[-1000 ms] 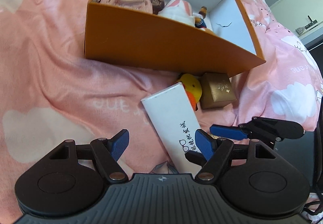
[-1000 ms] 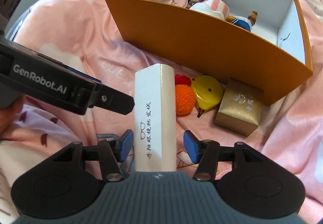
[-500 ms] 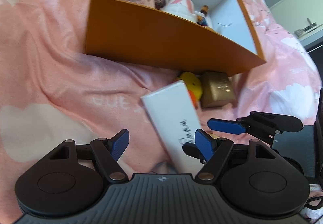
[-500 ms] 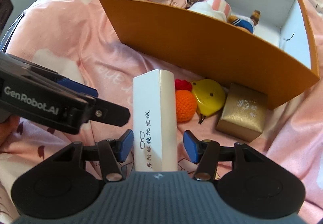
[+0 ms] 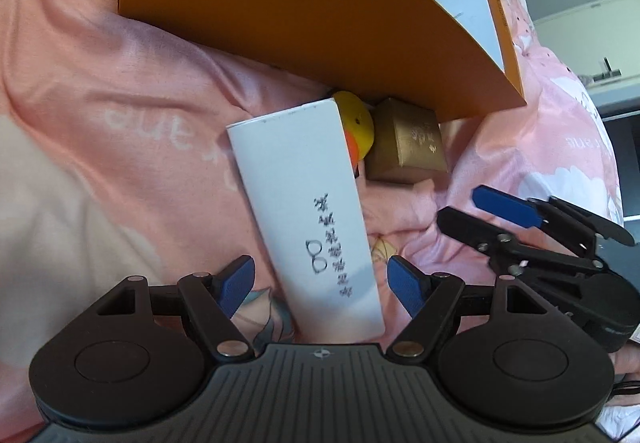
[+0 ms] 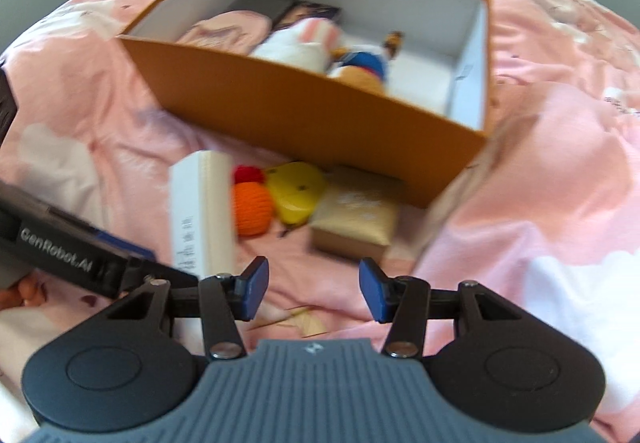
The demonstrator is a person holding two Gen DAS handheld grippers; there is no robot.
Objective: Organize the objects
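A long white box [image 5: 304, 203] with a glasses drawing lies on the pink bedsheet. Its near end sits between the blue pads of my left gripper [image 5: 320, 275], which is open with a gap on both sides. In the right wrist view the white box [image 6: 202, 211] is off to the left of my right gripper [image 6: 314, 291]. That gripper's jaws are closing with nothing between them. A yellow duck toy [image 6: 296, 195], an orange ball [image 6: 252, 207] and a gold box [image 6: 356, 219] lie against the orange box [image 6: 304, 111].
The orange box holds a pink pouch [image 6: 228, 29], a white plush [image 6: 304, 39] and a small doll [image 6: 364, 63]. My right gripper [image 5: 460, 205] hovers to the right of the white box. A finger [image 6: 168, 271] of the left gripper reaches in from the left. The bedsheet is rumpled.
The right gripper has drawn away to the right, so the white box no longer sits between its fingers. The left gripper has come down and the box's end now lies between its pads.
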